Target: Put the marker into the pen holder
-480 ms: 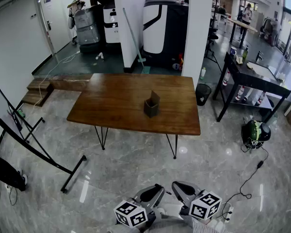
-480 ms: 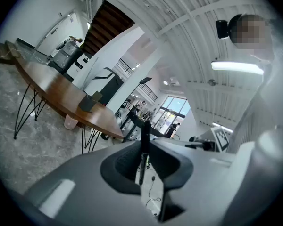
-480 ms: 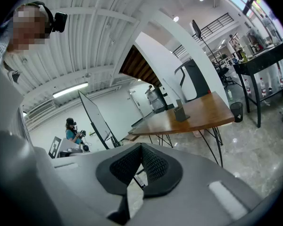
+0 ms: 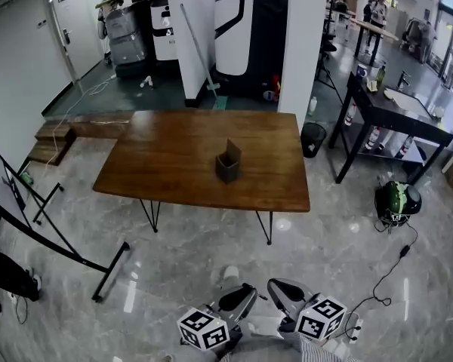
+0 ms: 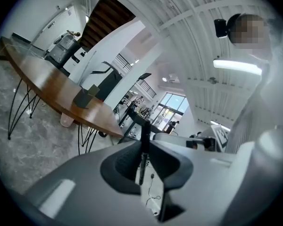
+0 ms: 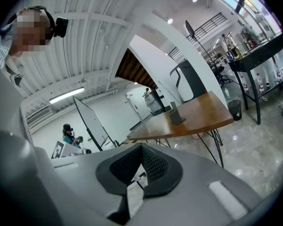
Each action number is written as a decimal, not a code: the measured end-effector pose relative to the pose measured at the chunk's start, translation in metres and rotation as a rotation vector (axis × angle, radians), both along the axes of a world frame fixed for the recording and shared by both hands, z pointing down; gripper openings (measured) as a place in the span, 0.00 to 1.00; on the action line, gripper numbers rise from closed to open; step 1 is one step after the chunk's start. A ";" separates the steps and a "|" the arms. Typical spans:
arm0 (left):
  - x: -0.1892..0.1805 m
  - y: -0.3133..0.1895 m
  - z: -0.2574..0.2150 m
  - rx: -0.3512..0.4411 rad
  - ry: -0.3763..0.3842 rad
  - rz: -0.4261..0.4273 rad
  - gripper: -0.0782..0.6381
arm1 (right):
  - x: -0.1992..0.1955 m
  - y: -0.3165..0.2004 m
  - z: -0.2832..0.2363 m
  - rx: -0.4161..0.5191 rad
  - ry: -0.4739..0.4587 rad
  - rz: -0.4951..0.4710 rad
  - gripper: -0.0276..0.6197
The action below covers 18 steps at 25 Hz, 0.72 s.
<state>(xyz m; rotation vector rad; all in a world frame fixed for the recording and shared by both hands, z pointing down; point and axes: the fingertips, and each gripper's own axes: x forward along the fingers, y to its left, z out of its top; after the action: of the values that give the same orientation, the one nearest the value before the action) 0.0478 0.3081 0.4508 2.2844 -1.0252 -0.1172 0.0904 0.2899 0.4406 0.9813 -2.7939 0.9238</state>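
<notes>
A dark brown pen holder stands upright near the middle of a wooden table several steps ahead of me. Both grippers hang low at the bottom of the head view, far short of the table. My left gripper is shut on a thin black marker, which stands upright between its pads. My right gripper is shut with nothing in it. The left gripper view shows the pen holder far off on the table, and so does the right gripper view.
A black side table with bottles stands at the right, a waste bin beside the wooden table. A green helmet and a cable lie on the floor to the right. A whiteboard stand's legs cross the floor at the left.
The table and pen holder have shifted slightly left in the head view, and a shoe tip now shows above the grippers. Both grippers keep their place and grip.
</notes>
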 end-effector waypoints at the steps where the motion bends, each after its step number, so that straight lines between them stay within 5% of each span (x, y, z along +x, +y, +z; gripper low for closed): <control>1: -0.003 -0.011 0.001 0.001 -0.002 -0.001 0.18 | -0.003 -0.010 0.000 0.002 -0.004 -0.003 0.04; 11: -0.052 -0.140 -0.001 -0.006 -0.015 -0.009 0.18 | -0.027 -0.152 -0.012 0.009 -0.079 0.064 0.04; 18: -0.098 -0.243 -0.018 0.018 0.005 -0.026 0.18 | -0.076 -0.250 -0.022 0.033 -0.015 0.033 0.04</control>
<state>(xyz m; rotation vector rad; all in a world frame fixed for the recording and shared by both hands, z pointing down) -0.0506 0.0652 0.4324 2.2863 -1.0558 -0.1435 0.0140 0.0404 0.4184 1.0315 -2.8225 0.8950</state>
